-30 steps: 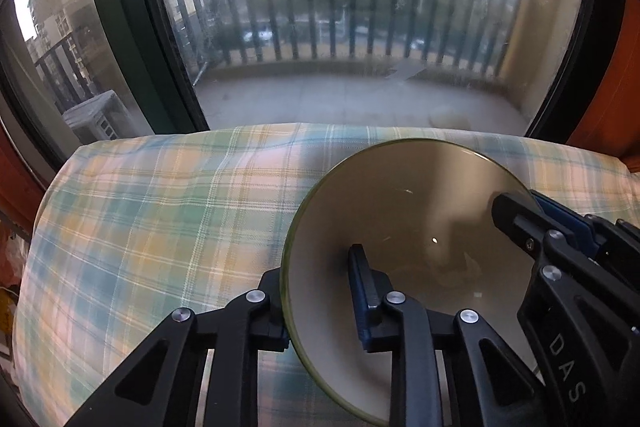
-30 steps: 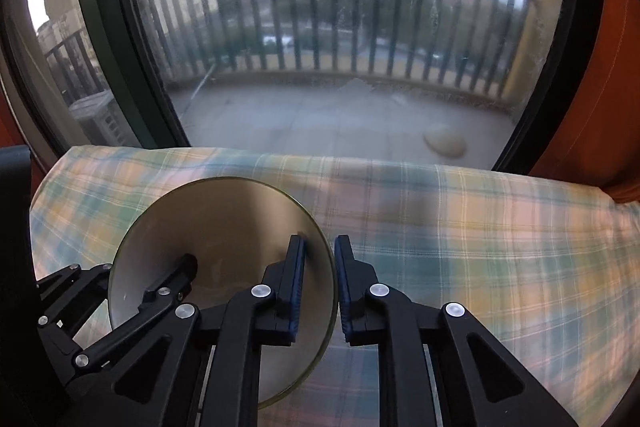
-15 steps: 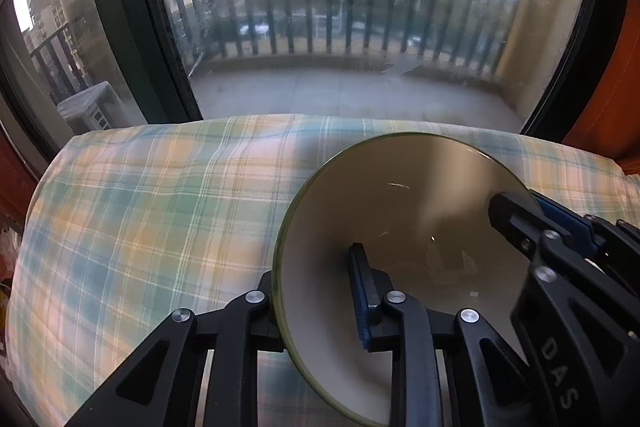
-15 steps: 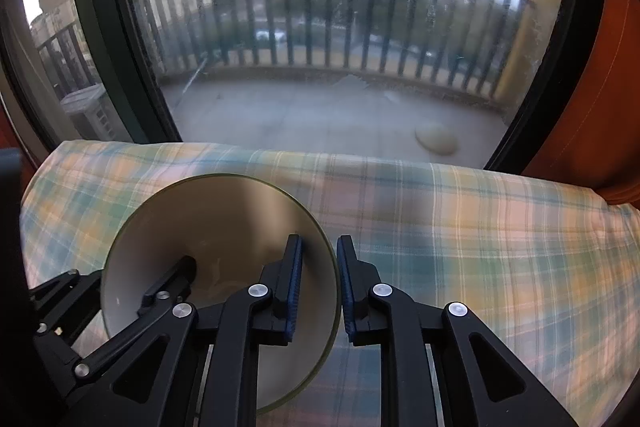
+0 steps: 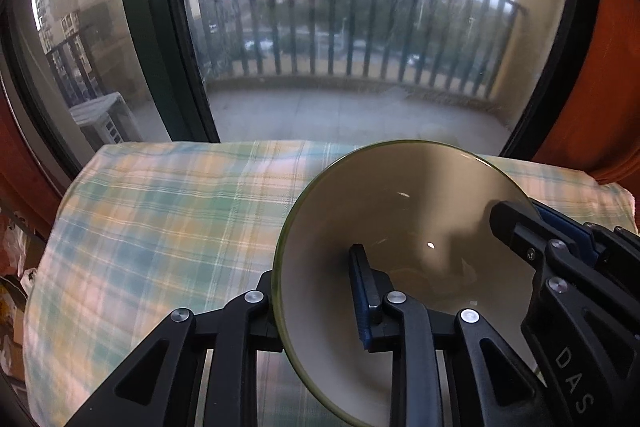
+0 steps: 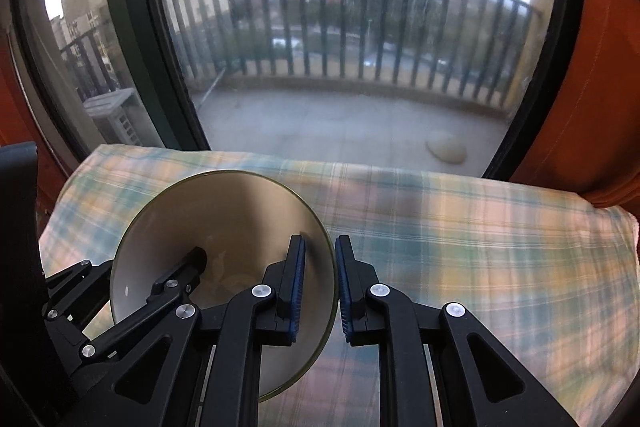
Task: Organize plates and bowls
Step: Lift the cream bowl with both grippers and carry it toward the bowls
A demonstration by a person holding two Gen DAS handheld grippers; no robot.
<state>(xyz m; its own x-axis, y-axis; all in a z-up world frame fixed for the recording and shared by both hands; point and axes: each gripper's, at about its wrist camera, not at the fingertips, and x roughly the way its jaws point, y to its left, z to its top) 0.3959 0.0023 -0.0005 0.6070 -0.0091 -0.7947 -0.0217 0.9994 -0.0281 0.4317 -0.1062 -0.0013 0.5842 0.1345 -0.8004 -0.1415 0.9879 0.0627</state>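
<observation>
A beige bowl point(image 5: 404, 227) with a green rim is held in the air between both grippers, above a plaid cloth point(image 5: 168, 211). My left gripper point(image 5: 316, 291) is shut on the bowl's left rim, one finger inside and one outside. My right gripper point(image 6: 320, 287) is shut on the bowl's point(image 6: 224, 223) right rim in the same way. In the left wrist view the right gripper's fingers point(image 5: 520, 231) show at the bowl's right edge. In the right wrist view the left gripper's fingers point(image 6: 180, 271) reach into the bowl.
The plaid cloth point(image 6: 460, 247) covers the surface below. Behind it stand a large window with a dark frame point(image 5: 176, 59), a balcony railing point(image 5: 340, 31) and orange curtains point(image 6: 600, 67). No other plates or bowls show.
Both grippers have lifted the bowl and tilted up, so more window and sky show. Their hold on the bowl is unchanged.
</observation>
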